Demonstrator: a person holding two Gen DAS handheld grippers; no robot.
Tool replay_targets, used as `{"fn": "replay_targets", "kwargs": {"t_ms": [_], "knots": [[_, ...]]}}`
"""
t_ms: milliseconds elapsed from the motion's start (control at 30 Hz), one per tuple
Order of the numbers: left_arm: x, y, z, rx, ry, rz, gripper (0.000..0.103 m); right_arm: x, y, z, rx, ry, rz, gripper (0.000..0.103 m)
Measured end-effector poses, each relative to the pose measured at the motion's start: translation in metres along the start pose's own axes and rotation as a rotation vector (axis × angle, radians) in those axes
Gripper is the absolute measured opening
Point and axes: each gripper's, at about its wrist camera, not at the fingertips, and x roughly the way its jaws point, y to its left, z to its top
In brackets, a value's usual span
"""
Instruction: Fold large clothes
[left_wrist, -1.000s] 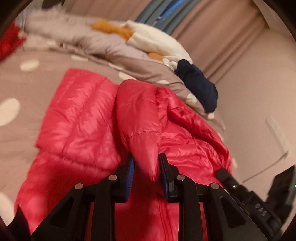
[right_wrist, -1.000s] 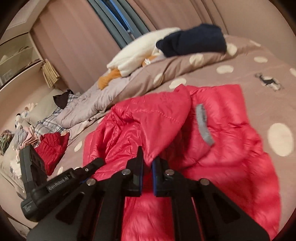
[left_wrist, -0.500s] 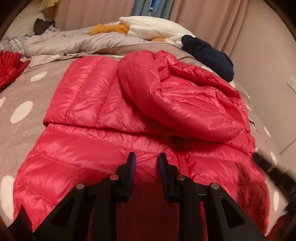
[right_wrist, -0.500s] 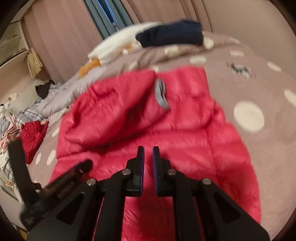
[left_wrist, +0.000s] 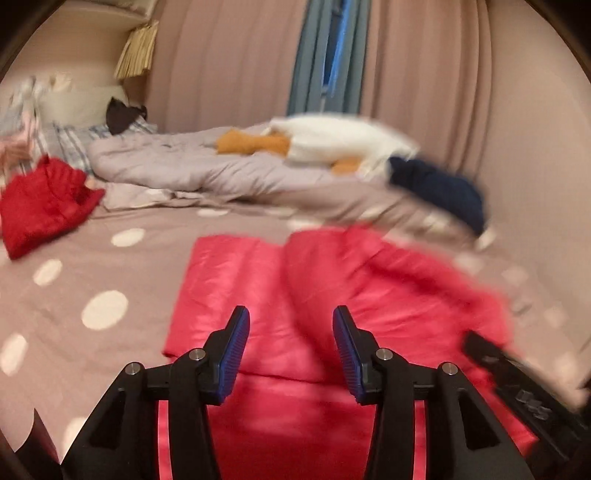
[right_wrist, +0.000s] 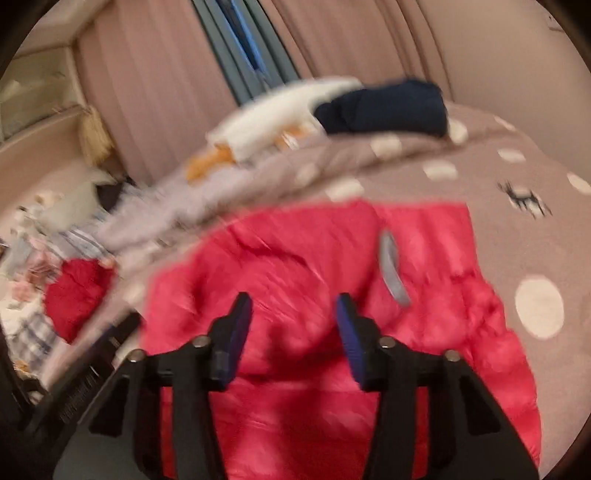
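A red puffer jacket (left_wrist: 280, 291) lies on the polka-dot bedspread (left_wrist: 74, 280), with its hood folded down over the body. It also fills the middle of the right wrist view (right_wrist: 303, 266), where a grey loop tag (right_wrist: 392, 269) shows. My left gripper (left_wrist: 291, 325) is open and empty above the jacket's lower part. My right gripper (right_wrist: 293, 310) is open and empty above the jacket too. Both views are blurred by motion.
A red garment (left_wrist: 44, 206) lies at the left of the bed. At the back a rumpled grey duvet (left_wrist: 192, 166) carries white (left_wrist: 340, 140), orange (left_wrist: 251, 144) and navy (left_wrist: 439, 188) clothes. Curtains (left_wrist: 424, 74) hang behind. The other gripper's body (left_wrist: 524, 387) is at the right.
Both grippers let go of the hood, which now lies folded on the jacket. Both have pulled back and opened wide.
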Motion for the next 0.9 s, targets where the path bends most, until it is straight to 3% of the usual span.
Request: {"fn": "replay_targets", "kwargs": {"t_ms": [100,133,300,433,600,633,667,733,833,900], "knots": [[0.052,-0.007,-0.026,0.071,0.191,0.027,0.045,0.036,-0.008,-0.023,-0.075,0.116,-0.112,0.042],[0.060,-0.008,-0.033,0.077,0.208,0.025,0.045,0.043,-0.012,-0.030,-0.075,0.137,-0.123,0.043],[0.059,-0.019,-0.036,0.136,0.186,0.090,0.046,0.047,-0.018,-0.036,-0.050,0.124,-0.115,0.044],[0.056,-0.018,-0.035,0.124,0.189,0.081,0.047,0.048,-0.011,-0.040,-0.092,0.123,-0.147,0.048],[0.058,-0.012,-0.034,0.098,0.194,0.085,0.062,0.049,-0.015,-0.039,-0.067,0.120,-0.122,0.053],[0.056,-0.011,-0.034,0.096,0.195,0.103,0.074,0.049,-0.017,-0.039,-0.060,0.120,-0.115,0.055],[0.054,-0.009,-0.034,0.091,0.203,0.132,0.087,0.047,-0.018,-0.039,-0.051,0.117,-0.103,0.058],[0.051,-0.003,-0.032,0.070,0.222,0.155,0.094,0.042,-0.023,-0.037,-0.026,0.113,-0.075,0.065],[0.029,0.013,-0.030,0.034,0.223,0.095,0.094,0.017,-0.031,-0.038,0.012,0.114,-0.070,0.081],[0.011,0.020,-0.029,0.035,0.194,0.105,0.094,-0.007,-0.037,-0.042,0.043,0.096,-0.068,0.090]]}}
